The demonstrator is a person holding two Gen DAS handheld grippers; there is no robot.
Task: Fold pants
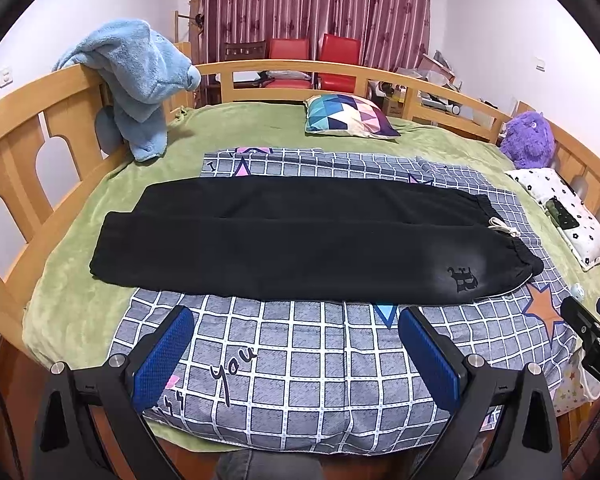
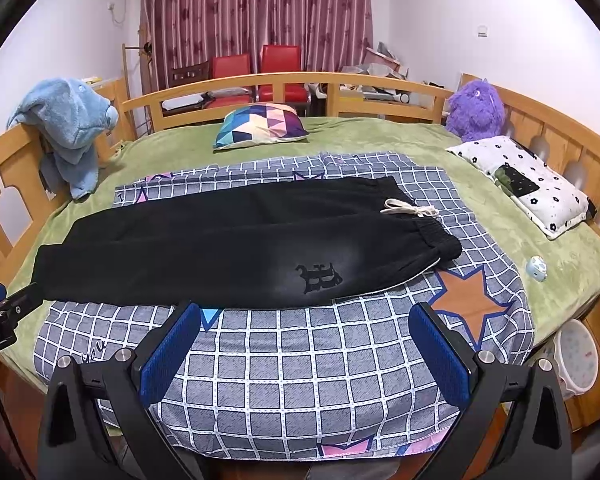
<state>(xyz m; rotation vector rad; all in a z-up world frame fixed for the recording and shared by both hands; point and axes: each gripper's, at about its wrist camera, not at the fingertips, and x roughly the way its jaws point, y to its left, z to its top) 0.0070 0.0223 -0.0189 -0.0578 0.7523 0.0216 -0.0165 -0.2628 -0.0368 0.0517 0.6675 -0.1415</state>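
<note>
The black pants lay flat crosswise beyond both spread, empty grippers, waistband nearer the right gripper, cuffs nearer the left gripper.

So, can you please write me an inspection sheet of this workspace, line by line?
Surface: bed with green blanket; grey checked cover spread on it.
Job's things: black pants flat on the cover, legs side by side, waistband with white drawstring to the right.
Clutter: patterned cushion, purple plush, blue plush on the rail, dotted pillow, small blue object.
Grippers: left gripper and right gripper open, holding nothing.
Cables: nothing seen.
Surroundings: curtain, red chairs.
</note>
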